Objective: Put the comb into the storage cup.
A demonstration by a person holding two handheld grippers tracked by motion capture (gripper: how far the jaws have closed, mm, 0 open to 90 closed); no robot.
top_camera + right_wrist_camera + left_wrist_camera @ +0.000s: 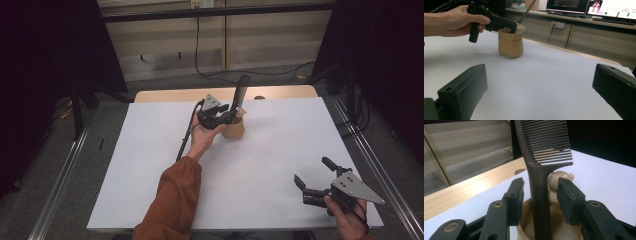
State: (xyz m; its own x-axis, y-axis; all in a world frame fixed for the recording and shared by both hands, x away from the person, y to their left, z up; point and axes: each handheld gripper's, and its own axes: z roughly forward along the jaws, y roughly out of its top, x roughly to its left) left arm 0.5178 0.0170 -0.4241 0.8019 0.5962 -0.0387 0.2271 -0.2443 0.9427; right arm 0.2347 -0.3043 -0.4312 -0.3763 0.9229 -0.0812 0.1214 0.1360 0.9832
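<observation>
From above, my right fingers (312, 176) hang wide and empty near the table's (150, 165) near right corner. By its far edge my left fingers (234, 111) flank the comb (240, 94) standing in the tan cup (234, 129).

Left gripper view: pads (517, 195) clear of the handle; I should back away straight, not brushing it.

Right gripper view: nothing obstructs.

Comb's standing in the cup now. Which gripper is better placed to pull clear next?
Left. The left gripper straddles the comb standing in the cup, pads apart from its handle, so it can likely just lift away. The right gripper sits open, far off at the table's near corner.
</observation>
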